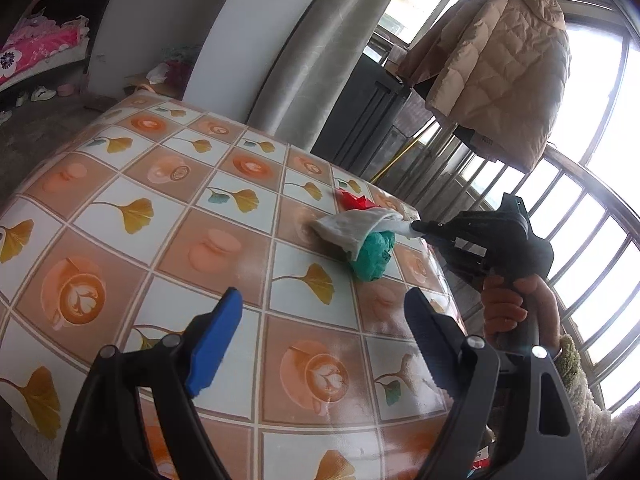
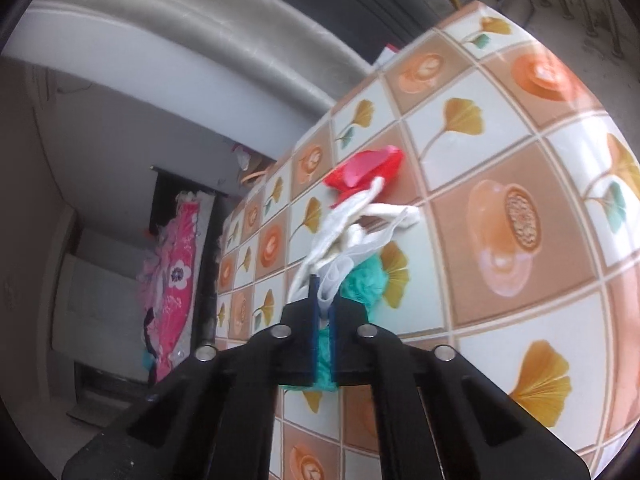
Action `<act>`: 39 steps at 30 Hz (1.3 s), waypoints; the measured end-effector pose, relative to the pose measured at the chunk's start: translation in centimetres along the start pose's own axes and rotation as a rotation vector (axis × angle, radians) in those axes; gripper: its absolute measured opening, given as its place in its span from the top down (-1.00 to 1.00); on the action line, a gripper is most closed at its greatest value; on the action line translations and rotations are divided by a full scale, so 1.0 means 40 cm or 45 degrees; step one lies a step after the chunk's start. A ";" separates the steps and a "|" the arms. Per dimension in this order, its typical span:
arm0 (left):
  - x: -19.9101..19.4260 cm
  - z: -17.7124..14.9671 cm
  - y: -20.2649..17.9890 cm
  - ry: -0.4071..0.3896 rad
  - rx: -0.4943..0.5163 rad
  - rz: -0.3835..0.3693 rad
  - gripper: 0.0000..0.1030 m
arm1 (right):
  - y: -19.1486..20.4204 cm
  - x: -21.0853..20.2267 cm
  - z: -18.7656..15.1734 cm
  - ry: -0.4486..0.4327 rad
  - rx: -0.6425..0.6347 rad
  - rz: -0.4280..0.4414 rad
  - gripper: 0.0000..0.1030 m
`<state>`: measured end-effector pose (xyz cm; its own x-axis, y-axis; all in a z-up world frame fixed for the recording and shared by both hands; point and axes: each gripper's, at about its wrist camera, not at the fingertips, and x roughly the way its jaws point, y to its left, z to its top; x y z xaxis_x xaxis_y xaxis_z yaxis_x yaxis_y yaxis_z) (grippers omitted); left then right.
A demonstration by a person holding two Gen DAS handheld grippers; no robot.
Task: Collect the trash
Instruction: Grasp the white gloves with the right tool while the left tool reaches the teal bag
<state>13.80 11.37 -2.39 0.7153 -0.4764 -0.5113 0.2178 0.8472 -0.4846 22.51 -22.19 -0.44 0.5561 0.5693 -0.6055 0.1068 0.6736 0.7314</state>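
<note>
No brand, label or legible writing appears on any item in either view; the tabletop (image 1: 224,240) carries only a printed pattern of ginkgo leaves and coffee cups in squares.

The trash lies in a cluster near the tabletop's far right corner as the left wrist view has it. It consists of a white crumpled tissue (image 1: 356,228), a teal crumpled wad (image 1: 374,256) under and just beside it, and a red wrapper (image 1: 354,200) touching the tissue on the far side. The tissue is drawn out into a strip: its long axis runs across the left wrist view, roughly level, with the narrow twisted end pointing right into the right gripper (image 1: 416,227). In the right wrist view the same strip runs from the jaws up and away toward the red wrapper (image 2: 366,168), its far end spread loose over the tabletop (image 2: 500,128).

The right gripper (image 2: 323,304) has its jaws closed on the near end of the tissue (image 2: 352,232); white material is pinched between the blue pads. Teal material (image 2: 366,280) shows just behind and below the jaws; whether it is also gripped cannot be told. This gripper points down at a slant toward the cluster, rolled so the tabletop appears tilted. A hand (image 1: 516,304) wraps its handle from below, with a fuzzy sleeve (image 1: 580,384) at the wrist.

The left gripper (image 1: 324,344) hangs over the near part of the tabletop, angled downward, jaws wide with nothing between them, well apart from the trash.
</note>
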 end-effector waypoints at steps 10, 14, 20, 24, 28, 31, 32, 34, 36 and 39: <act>-0.052 0.013 0.059 -0.069 -0.088 -0.008 -0.27 | 0.190 -0.001 -0.195 0.287 -0.372 0.228 0.99; -0.060 0.012 0.072 -0.066 -0.100 -0.007 -0.15 | 0.191 -0.031 -0.257 0.391 -0.397 0.303 0.99; -0.035 0.007 0.070 -0.020 -0.125 -0.042 0.01 | 0.110 -0.115 -0.281 0.385 -0.382 0.207 0.99; -0.009 0.010 0.041 0.002 -0.094 -0.054 0.04 | 0.019 -0.146 -0.283 0.383 -0.280 0.136 0.99; 0.054 0.031 0.021 0.101 -0.124 -0.097 0.04 | -0.064 -0.154 -0.280 0.359 -0.159 0.099 0.99; 0.120 0.054 0.034 0.188 -0.284 -0.212 0.04 | -0.098 -0.148 -0.279 0.354 -0.102 0.101 0.99; 0.144 0.064 0.044 0.206 -0.353 -0.250 0.04 | -0.103 -0.145 -0.280 0.355 -0.097 0.103 0.99; 0.190 0.079 0.062 0.244 -0.485 -0.324 0.04 | -0.107 -0.144 -0.284 0.352 -0.095 0.108 0.98; 0.238 0.092 0.082 0.290 -0.629 -0.405 0.05 | -0.114 -0.139 -0.280 0.348 -0.095 0.116 0.98; 0.311 0.104 0.102 0.353 -0.813 -0.487 0.05 | -0.128 -0.143 -0.277 0.346 -0.083 0.126 0.97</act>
<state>26.37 9.87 -7.77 0.4582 -0.8193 -0.3446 -0.0682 0.3541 -0.9327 9.64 -23.66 -4.21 0.3193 0.7334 -0.6002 0.0047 0.6321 0.7749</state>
